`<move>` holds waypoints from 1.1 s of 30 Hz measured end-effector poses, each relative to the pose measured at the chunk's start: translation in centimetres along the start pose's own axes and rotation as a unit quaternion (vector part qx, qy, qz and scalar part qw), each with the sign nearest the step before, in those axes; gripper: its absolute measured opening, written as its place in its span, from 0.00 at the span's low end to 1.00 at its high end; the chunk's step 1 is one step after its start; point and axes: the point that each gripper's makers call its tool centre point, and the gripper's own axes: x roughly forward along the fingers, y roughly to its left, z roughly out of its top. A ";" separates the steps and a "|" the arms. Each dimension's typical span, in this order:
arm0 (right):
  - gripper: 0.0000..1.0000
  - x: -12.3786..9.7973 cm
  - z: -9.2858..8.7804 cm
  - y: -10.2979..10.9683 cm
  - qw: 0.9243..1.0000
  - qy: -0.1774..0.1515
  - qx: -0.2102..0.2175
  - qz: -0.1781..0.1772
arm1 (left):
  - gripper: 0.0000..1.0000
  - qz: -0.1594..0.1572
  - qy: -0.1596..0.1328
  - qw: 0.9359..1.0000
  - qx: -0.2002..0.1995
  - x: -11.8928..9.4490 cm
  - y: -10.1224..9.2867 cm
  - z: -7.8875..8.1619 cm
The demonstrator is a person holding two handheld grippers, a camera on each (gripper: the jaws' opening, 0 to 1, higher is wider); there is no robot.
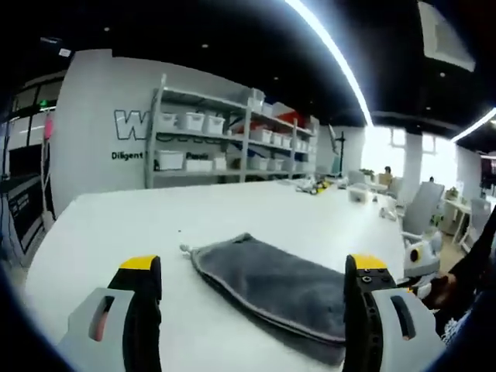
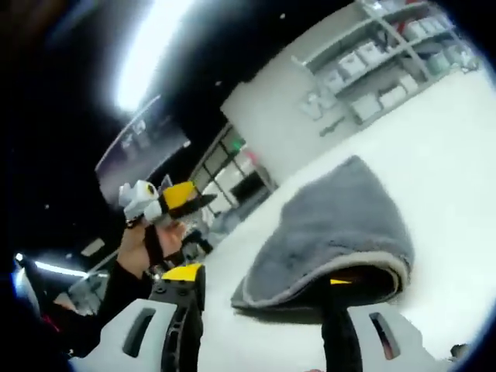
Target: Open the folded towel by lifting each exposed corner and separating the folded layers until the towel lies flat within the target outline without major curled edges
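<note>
Shelving lines the far wall behind a white worktop (image 1: 101, 232) where the folded grey towel (image 1: 271, 283) lies. Soft and limp, it looks best taken by its piped corner. Left tongs (image 1: 252, 291) stand wide; right tongs (image 2: 263, 298) straddle a raised fold, one jaw underneath.

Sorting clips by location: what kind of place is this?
Probably a lab or office workroom: metal shelving stocked with white bins, a long white table holding a grey towel, and desk chairs beyond.

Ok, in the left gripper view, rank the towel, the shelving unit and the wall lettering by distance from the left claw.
1. Grey towel, folded on the white table, just ahead of the left claw.
2. Shelving unit, beyond the table's far edge.
3. Wall lettering, behind the shelves' left end.
</note>
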 end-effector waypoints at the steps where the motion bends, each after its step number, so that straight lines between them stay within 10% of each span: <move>1: 0.54 0.1 -0.1 0.1 1.000 0.000 0.004 0.002 | 0.92 -0.003 0.000 1.000 -0.008 0.3 0.2 0.0; 10: 0.39 0.8 -0.2 0.8 0.995 -0.019 0.099 0.027 | 0.93 -0.019 0.012 0.996 -0.088 5.2 4.0 -1.5; 15: 0.37 1.0 -0.1 0.8 0.992 -0.027 0.117 0.030 | 0.89 -0.074 -0.001 0.980 -0.186 8.1 4.5 -1.8; 33: 0.28 1.8 -0.7 1.1 0.989 -0.040 0.140 0.024 | 0.55 -0.032 0.081 0.983 -0.163 15.6 7.7 -6.5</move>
